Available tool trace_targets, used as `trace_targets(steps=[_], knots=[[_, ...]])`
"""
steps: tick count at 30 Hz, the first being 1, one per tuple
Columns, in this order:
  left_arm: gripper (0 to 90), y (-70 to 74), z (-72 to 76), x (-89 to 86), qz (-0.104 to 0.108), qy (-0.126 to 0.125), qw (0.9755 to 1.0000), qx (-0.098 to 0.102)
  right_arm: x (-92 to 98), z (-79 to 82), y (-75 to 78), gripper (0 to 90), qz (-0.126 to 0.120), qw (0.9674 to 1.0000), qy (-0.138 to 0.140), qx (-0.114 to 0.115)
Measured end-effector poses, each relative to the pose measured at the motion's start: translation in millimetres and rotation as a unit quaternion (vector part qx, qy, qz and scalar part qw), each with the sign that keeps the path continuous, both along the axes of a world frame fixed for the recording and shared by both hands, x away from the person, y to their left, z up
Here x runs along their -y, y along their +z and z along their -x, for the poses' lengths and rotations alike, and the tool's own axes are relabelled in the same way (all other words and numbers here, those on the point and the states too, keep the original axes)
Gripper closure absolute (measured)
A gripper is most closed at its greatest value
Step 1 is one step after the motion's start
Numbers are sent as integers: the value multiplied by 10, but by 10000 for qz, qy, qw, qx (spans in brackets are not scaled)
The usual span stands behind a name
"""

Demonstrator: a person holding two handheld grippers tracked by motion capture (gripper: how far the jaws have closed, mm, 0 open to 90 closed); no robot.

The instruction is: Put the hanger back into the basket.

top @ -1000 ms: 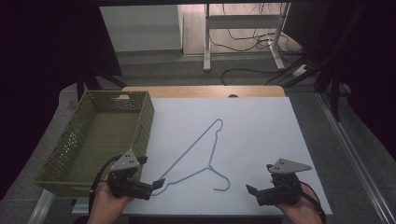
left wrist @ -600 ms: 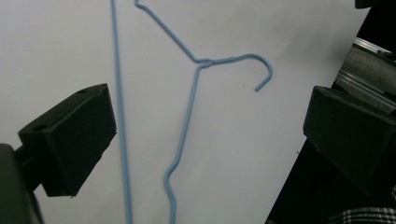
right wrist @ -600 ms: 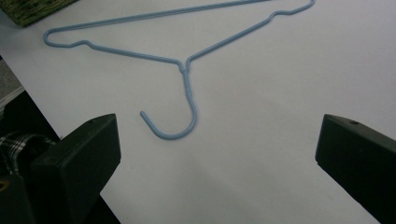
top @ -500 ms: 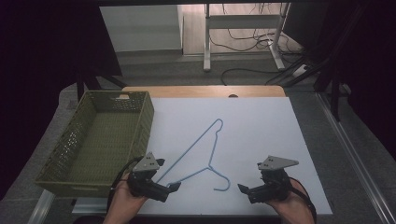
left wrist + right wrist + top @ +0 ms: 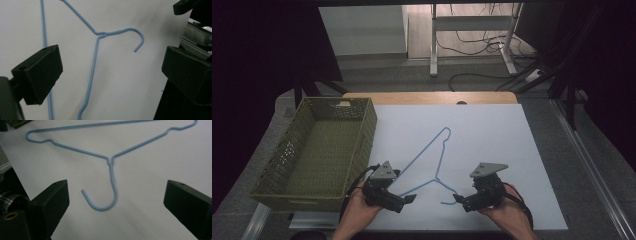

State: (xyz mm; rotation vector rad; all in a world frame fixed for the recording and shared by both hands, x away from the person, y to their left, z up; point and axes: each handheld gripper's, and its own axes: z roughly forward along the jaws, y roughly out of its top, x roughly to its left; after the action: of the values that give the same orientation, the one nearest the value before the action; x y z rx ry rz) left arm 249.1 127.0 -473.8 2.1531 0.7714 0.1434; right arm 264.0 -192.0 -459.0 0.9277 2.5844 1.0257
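Both grippers, left (image 5: 408, 199) and right (image 5: 458, 198), have closed in on our blue hanger (image 5: 432, 160), jaws released, the right's just narrowing; grasping comes next.

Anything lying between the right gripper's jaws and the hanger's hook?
No. In the right gripper view, bare white tabletop separates the open right gripper from the blue hanger.

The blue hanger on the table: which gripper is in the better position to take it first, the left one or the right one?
Probably the right gripper. Its open jaws face the hook of the blue hanger, which lies just ahead between them in the right gripper view. The left gripper, also open, points at a shoulder wire near one corner, so it looks ready too.
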Motion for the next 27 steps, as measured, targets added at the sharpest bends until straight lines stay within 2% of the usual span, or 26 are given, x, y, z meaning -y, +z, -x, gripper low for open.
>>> trace_targets(steps=[6,7,9,13,14,17,19,23,24,27], knots=[[37,-49,-91,50,-53,13,10000,-7,-92,-93,-42,160,-17,9998,2,-200],[37,-60,-121,60,-39,-2,10000,-10,-121,-139,-70,202,12,9997,50,-249],[38,-68,-134,70,0,17,10000,-24,-135,-152,-80,213,22,9997,30,-261],[40,-92,-181,111,-52,-1,10000,-22,-207,-264,-151,312,120,9994,29,-308],[40,-98,-192,123,-46,-9,10000,-30,-207,-264,-151,312,120,9994,29,-308],[40,-117,-227,160,-123,-38,9999,-16,-269,-325,-199,362,238,9991,74,-347],[37,-137,-259,189,-120,-33,9999,-30,-340,-373,-245,441,431,9982,189,-371],[31,-156,-290,205,-101,-29,9999,-60,-398,-394,-292,505,606,9972,252,-360],[31,-166,-306,206,-125,-44,9999,-66,-422,-411,-331,554,713,9963,310,-366],[28,-190,-308,221,-120,-18,9999,-102,-429,-418,-372,615,731,9957,380,-413]])
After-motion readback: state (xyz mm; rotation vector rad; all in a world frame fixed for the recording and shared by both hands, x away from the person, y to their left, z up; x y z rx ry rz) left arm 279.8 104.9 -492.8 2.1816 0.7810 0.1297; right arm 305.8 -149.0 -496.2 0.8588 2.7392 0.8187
